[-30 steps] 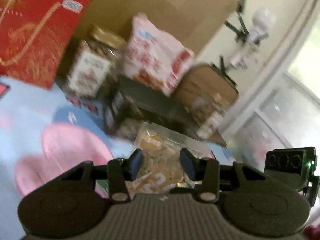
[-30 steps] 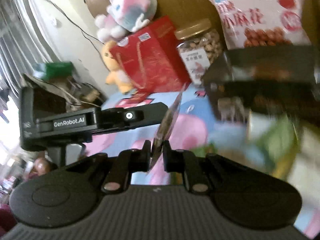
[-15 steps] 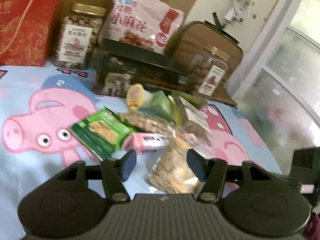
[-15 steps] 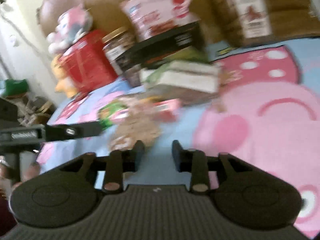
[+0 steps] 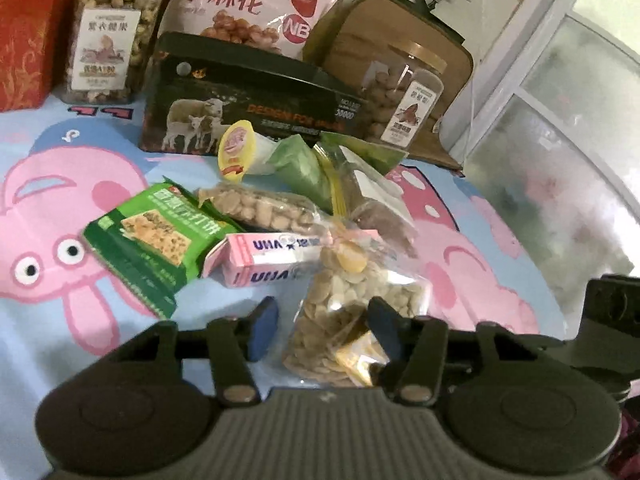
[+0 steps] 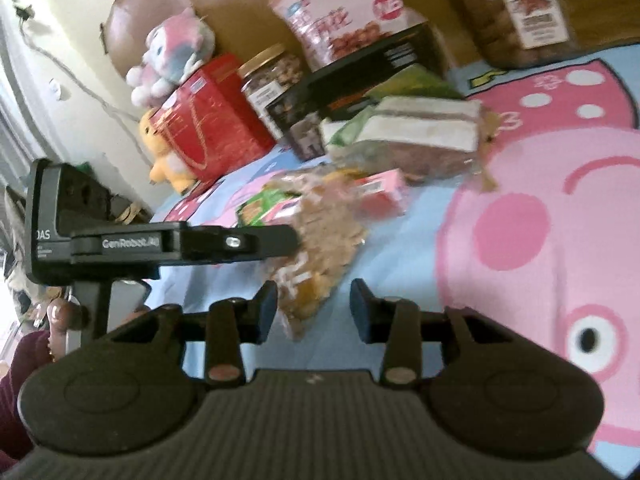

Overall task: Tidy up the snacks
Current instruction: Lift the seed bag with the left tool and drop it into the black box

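A clear bag of pale round snacks (image 5: 352,312) lies on the cartoon-pig sheet (image 5: 60,160), its near end between my left gripper's (image 5: 324,326) open jaws. Behind it lie a pink UHA box (image 5: 264,260), a green cracker pack (image 5: 148,244), a bag of peanut bars (image 5: 260,208), a jelly cup (image 5: 238,150), a green wrapped snack (image 5: 300,168) and a brown snack bag (image 5: 376,204). My right gripper (image 6: 314,308) is open and empty, with the same clear bag (image 6: 320,240) just ahead of its left finger.
Along the back stand a red gift box (image 5: 24,32), a nut jar (image 5: 112,36), a pink snack bag (image 5: 256,0), a black box (image 5: 248,100) and a second jar (image 5: 404,96). Plush toys (image 6: 172,56) sit at the headboard. The left gripper's body (image 6: 160,244) reaches in beside the bag.
The right gripper, shut on the clear bag a second ago, has opened and the bag now lies on the sheet. The left gripper has swung down over the pile and opened wider.
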Motion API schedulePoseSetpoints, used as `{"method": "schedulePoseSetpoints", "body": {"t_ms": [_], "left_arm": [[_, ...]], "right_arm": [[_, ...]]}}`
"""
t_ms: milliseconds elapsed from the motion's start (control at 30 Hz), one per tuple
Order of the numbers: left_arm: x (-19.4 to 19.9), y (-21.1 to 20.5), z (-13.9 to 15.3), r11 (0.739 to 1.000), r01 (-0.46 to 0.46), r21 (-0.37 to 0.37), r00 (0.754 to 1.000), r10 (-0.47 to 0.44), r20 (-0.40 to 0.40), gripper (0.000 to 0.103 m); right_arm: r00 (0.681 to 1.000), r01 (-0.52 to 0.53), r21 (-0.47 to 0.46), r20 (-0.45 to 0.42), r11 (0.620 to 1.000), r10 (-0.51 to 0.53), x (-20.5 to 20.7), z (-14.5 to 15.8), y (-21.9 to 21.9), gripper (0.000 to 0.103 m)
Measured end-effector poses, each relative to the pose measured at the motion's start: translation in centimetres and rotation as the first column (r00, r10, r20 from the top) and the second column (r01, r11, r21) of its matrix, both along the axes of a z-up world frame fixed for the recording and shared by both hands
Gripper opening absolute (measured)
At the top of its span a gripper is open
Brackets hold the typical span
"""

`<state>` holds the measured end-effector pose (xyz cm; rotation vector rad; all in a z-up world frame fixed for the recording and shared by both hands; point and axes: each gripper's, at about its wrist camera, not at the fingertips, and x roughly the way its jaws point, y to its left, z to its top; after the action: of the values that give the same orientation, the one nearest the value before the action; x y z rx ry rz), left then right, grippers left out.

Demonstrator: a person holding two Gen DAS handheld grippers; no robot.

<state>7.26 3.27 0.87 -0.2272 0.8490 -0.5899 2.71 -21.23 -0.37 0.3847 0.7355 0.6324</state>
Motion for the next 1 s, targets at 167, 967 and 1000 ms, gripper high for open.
{"method": "schedulePoseSetpoints", "body": {"t_ms": [167, 967, 1000], "left_arm": [[-1.1, 2.3, 1.9, 0.996, -0.043, -0.073, 0.999, 0.043, -0.002, 0.042], [16.5, 0.7, 8.9, 0.948, -0.311, -0.073, 0.945, 0.316, 0.082, 0.044], [16.0, 0.8, 9.0, 0.952, -0.294, -0.085, 0.949, 0.302, 0.09, 0.046]], "right_arm": [[0.998, -0.053, 0.025, 0.023, 0.998, 0.052, -0.1, 0.8, -0.2, 0.023], [0.968, 0.188, -0.004, 0.173, 0.982, -0.184, 17.7, 7.5, 0.2, 0.036], [0.962, 0.206, 0.005, 0.182, 0.979, -0.203, 17.6, 7.6, -0.5, 0.036]]}}
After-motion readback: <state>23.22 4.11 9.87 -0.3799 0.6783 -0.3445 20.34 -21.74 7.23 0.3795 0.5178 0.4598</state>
